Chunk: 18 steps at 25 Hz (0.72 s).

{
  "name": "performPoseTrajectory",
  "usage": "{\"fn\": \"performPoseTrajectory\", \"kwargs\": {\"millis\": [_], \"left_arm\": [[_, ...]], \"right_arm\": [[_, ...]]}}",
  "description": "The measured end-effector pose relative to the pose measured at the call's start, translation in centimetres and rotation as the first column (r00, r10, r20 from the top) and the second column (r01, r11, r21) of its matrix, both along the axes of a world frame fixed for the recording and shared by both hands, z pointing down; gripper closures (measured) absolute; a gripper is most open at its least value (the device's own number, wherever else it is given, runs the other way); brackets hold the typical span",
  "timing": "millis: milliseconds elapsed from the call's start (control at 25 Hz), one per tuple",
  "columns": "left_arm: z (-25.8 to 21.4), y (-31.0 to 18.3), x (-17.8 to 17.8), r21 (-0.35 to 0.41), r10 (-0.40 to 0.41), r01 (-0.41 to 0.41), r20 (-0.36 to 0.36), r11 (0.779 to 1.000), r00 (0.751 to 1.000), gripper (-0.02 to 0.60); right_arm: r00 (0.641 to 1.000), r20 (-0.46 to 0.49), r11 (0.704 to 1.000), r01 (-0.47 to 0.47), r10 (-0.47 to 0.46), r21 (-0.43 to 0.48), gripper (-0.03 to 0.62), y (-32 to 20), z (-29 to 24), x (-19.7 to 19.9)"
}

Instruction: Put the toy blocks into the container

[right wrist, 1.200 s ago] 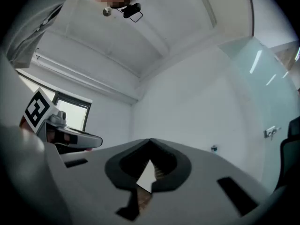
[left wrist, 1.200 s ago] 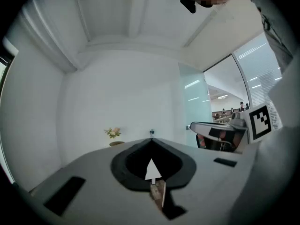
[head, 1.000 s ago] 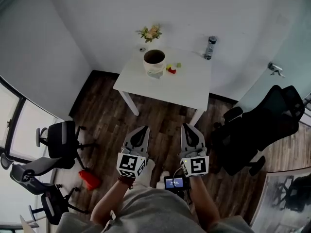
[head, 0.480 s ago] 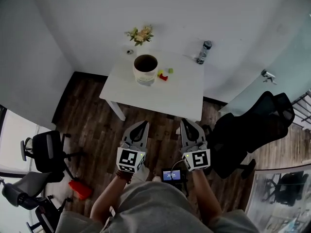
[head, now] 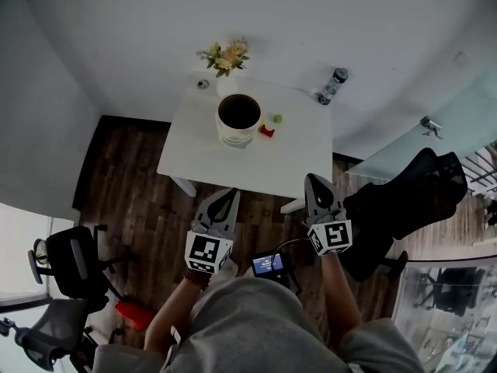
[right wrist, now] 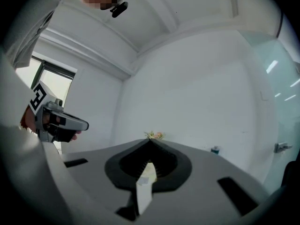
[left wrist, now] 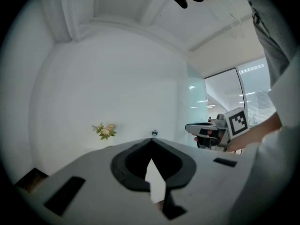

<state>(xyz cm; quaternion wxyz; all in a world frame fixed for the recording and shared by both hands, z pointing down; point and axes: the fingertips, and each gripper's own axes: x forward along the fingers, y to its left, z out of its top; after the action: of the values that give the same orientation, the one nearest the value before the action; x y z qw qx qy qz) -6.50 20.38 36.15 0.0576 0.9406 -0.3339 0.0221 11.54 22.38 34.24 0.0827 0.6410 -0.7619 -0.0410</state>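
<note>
A white table (head: 233,165) carries a round pale container (head: 236,137) with a dark inside. Just right of it lie a red block (head: 266,132), a yellow block (head: 269,120) and a green block (head: 278,119). My left gripper (head: 231,193) hovers over the floor just short of the table's near edge, jaws together and empty. My right gripper (head: 312,179) is by the table's near right corner, also shut and empty. In the left gripper view the jaws (left wrist: 151,139) meet at their tips; the right gripper view shows its jaws (right wrist: 150,139) likewise. The container and blocks are hidden in both gripper views.
A flower bunch (head: 224,56) and a small round item (head: 203,85) sit at the table's back, a bottle (head: 331,87) at its back right corner. A black office chair (head: 404,200) stands close on the right. More chairs (head: 70,259) and a red object (head: 132,313) are at the lower left.
The table has come nearer in the head view. Both grippers have moved toward it, and the right one now sits further right, by the table's corner.
</note>
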Motion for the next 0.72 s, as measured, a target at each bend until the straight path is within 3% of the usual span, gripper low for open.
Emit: {"fn": "performPoseTrajectory", "kwargs": {"millis": [400, 720], "left_arm": [[1.8, -5.5, 0.9, -0.027, 0.082, -0.081, 0.041, 0.996, 0.996, 0.575], [3.2, -12.5, 3.0, -0.053, 0.0, 0.004, 0.091, 0.999, 0.996, 0.575]], "right_arm": [[0.999, -0.051, 0.998, -0.004, 0.001, -0.069, 0.594, -9.3, 3.7, 2.8], [0.992, -0.073, 0.984, 0.092, -0.104, -0.152, 0.594, -18.9, 8.8, 6.9]]}}
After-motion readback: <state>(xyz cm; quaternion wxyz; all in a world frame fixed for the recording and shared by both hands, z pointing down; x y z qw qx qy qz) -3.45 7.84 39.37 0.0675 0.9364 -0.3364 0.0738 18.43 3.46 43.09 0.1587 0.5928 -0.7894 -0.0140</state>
